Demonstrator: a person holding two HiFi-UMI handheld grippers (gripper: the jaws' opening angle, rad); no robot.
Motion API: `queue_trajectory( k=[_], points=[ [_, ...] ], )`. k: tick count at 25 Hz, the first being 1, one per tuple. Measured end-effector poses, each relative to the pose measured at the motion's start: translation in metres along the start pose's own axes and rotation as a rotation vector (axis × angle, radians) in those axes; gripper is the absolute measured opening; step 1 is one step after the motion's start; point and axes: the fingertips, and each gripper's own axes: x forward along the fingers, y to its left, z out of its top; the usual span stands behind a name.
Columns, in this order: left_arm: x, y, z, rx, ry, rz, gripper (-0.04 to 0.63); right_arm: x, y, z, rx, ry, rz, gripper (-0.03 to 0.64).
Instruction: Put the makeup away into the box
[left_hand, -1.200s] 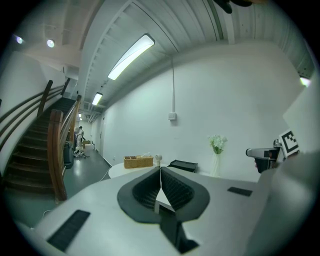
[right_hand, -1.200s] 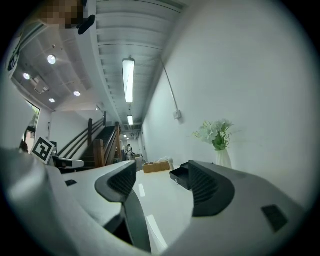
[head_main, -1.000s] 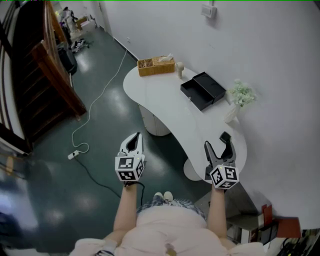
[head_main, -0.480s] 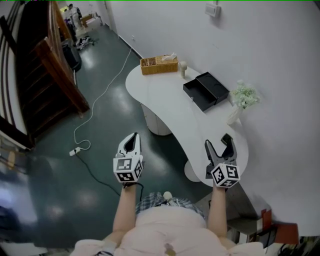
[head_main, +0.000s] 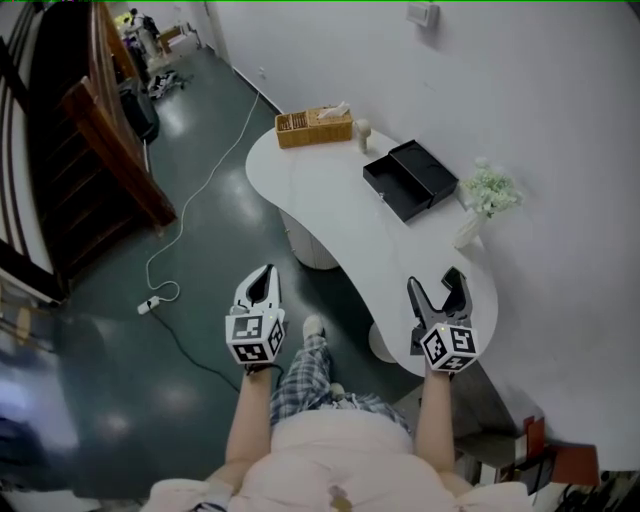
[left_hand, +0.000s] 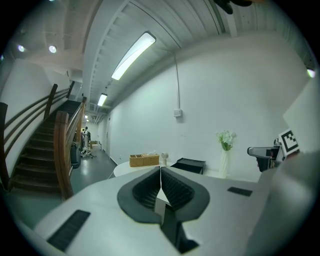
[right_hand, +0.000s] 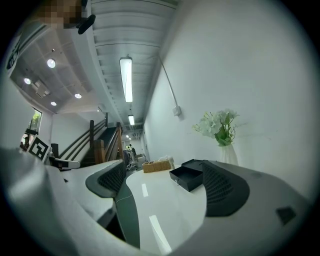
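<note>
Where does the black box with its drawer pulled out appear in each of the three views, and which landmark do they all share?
Head view: the black box sits upper right of centre, on the white table.
Left gripper view: the box is small, just right of centre.
Right gripper view: the box is near centre, slightly low.
Shared landmark: the wicker basket, left of the box in every view.

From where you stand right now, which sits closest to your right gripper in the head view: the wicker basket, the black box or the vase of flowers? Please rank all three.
Measured from the right gripper, whose fingers stand open:
1. Vase of flowers: just ahead, at the near end of the table, by the wall.
2. Black box: mid-table, against the wall.
3. Wicker basket: at the far end.
</note>
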Motion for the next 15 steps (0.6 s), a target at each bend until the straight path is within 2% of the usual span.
queue_trajectory(
  k=[10,15],
  points=[
    [0.083,0.011,0.012,0.022,0.003,-0.083,0.026,0.054,-0.024,0.002,0.002,-0.014,-0.079,0.482],
    [0.148,0.012,0.015,0.018,0.012,-0.173,0.026,0.086,-0.037,-0.001,-0.005,-0.009,-0.161,0.482]
  ],
)
